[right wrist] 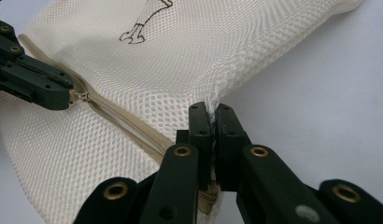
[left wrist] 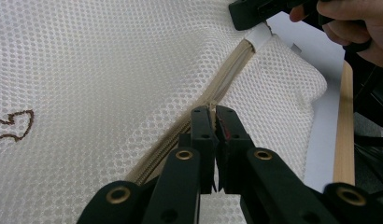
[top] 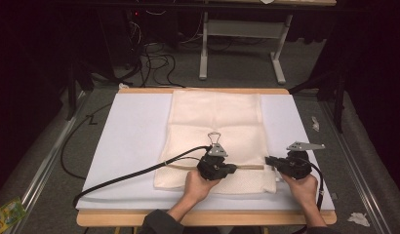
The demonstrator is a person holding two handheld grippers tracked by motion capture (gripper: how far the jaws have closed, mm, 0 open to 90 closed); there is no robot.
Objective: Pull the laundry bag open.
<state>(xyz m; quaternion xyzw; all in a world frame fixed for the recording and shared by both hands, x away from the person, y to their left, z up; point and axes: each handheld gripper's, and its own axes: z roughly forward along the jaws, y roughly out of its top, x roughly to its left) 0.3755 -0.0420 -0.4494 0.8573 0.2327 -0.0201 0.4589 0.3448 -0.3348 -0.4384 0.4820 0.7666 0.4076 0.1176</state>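
high view: a cream mesh bag (top: 215,122) lies flat on the white surface (top: 134,131). its zipper (left wrist: 227,77) is best drawn straight along the seam while the bag's end is kept taut. the left tool (left wrist: 213,112) is clamped on the zipper pull, the right tool (right wrist: 211,109) on the bag's corner.

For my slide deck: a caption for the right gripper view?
Right claw pinching the mesh laundry bag's edge beside its zipper.
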